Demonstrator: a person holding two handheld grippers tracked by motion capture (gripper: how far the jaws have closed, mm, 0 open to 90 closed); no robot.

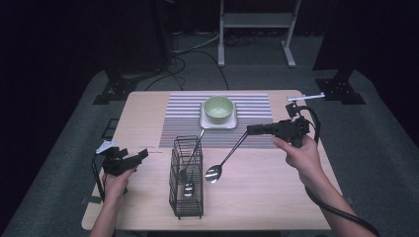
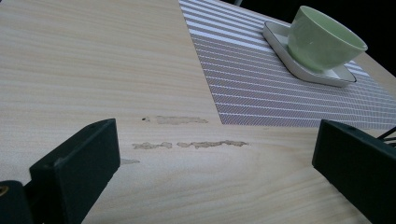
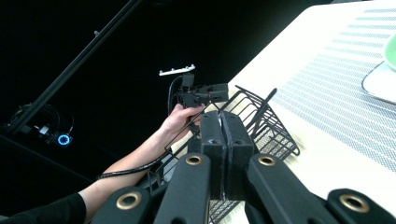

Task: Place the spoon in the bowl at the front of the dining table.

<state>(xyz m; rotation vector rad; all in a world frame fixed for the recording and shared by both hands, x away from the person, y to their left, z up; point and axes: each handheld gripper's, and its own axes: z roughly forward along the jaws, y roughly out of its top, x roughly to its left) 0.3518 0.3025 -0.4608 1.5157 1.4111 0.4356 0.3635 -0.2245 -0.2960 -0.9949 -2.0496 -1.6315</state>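
Right tool (image 1: 248, 130) clamps the spoon (image 1: 214, 173) by its handle end, bowl hanging low beside the wire basket (image 1: 187, 197). Left tool (image 1: 143, 154) wide, empty, parked clear on tabletop (image 1: 257, 192).

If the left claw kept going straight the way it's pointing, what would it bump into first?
Probably the striped placemat. The left claw is open and aims low across bare table toward it, with the green bowl on its white plate farther off to one side. Depth is hard to judge.

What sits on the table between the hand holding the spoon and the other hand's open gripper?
In the high view, a black wire basket stands between the left gripper and the spoon held by the right gripper; another utensil leans inside it.
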